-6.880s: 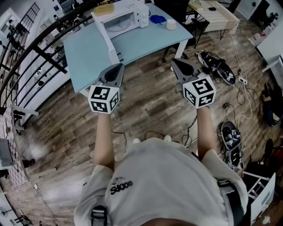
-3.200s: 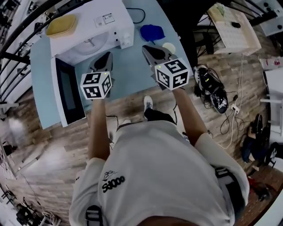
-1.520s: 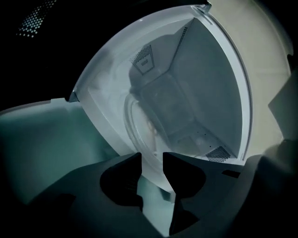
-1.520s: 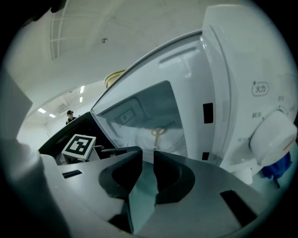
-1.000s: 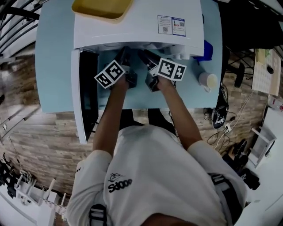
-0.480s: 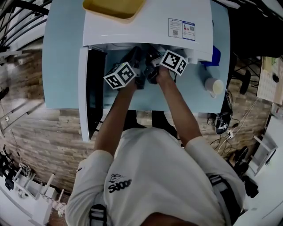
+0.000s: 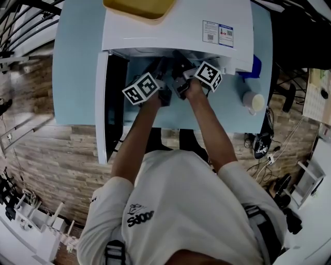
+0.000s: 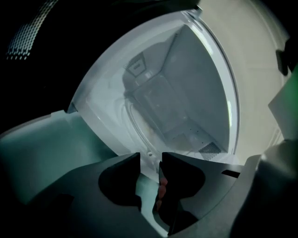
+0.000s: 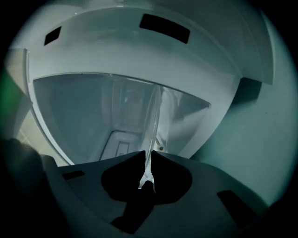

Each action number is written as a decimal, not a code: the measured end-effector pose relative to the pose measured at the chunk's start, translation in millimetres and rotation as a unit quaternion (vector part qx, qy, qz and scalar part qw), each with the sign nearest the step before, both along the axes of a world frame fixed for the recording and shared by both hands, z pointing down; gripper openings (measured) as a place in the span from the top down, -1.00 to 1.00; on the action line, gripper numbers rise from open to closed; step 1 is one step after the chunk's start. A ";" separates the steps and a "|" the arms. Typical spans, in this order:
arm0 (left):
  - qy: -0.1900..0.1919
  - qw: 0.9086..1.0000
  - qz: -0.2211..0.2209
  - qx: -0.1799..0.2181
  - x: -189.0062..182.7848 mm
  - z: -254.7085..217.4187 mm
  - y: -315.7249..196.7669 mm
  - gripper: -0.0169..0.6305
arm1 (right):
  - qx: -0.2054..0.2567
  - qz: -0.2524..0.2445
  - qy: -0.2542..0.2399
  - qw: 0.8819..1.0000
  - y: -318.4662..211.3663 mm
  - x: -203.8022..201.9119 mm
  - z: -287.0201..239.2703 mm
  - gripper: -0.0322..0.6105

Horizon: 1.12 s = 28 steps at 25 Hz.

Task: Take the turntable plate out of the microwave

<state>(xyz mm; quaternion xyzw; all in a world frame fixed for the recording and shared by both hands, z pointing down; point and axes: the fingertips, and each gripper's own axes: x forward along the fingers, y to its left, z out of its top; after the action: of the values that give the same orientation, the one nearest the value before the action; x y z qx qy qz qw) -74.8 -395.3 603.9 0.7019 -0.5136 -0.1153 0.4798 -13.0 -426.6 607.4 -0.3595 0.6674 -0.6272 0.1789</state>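
The white microwave stands on the light blue table with its door swung open to the left. Both grippers reach into its opening. The clear glass turntable plate shows edge-on in the right gripper view. My right gripper has just been closing, and its jaws now pinch the plate's rim. In the left gripper view the plate fills the frame as a tilted disc. My left gripper has just been opening. Its fingertips stand apart at the plate's near rim, not pressing it. In the head view, the left gripper is beside the right gripper.
A yellow tray lies on top of the microwave. A white cup and a blue object stand on the table to the microwave's right. The open door juts out past the table's front edge at the left.
The person has walked up to the table and put both grippers into the open microwave. In the last second the right gripper's cube has rolled and both hands have edged slightly further in.
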 end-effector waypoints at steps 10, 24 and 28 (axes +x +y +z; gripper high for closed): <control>0.144 0.988 -0.049 -0.004 -8.2 -5.0 -16.7 0.50 | 0.005 0.011 -0.013 1.000 6.9 0.0 -11.7 0.79; 0.156 0.986 -0.048 -0.016 -3.0 -9.7 -7.7 0.74 | 0.000 0.009 -0.016 1.000 17.7 2.6 -12.0 0.79; 0.160 0.986 -0.053 -0.017 -1.9 -9.0 7.7 0.74 | -0.007 0.007 -0.027 1.000 33.0 3.7 -10.8 0.80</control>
<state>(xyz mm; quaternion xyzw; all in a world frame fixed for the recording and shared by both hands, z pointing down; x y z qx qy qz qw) -76.7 -387.6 594.9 0.6380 -0.4684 -0.2429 0.5609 -9.3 -393.6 596.6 -0.3486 0.6556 -0.6396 0.1990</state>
